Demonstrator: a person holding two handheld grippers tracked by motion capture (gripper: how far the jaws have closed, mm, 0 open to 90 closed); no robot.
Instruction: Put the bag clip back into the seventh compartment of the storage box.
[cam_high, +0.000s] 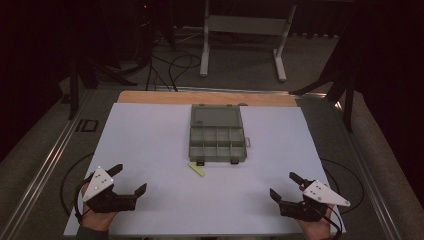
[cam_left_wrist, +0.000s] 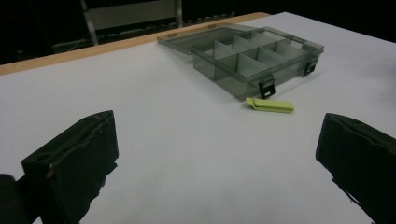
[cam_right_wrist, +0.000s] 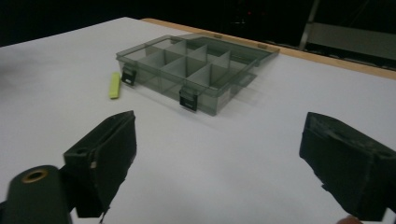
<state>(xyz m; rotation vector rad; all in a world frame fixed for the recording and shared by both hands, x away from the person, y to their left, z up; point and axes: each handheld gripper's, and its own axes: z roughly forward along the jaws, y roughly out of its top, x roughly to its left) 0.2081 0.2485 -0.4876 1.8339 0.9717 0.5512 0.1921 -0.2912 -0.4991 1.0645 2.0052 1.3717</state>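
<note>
An open box (cam_high: 218, 134) sits mid-bench (cam_high: 150, 130), a green clip (cam_high: 196, 169) just before its front-left corner, long axis slanting. Both grippers rest at the near edge, fingers spread, empty. The left gripper (cam_high: 131, 181) looks nearer the clip than the right gripper (cam_high: 282, 186).
</note>
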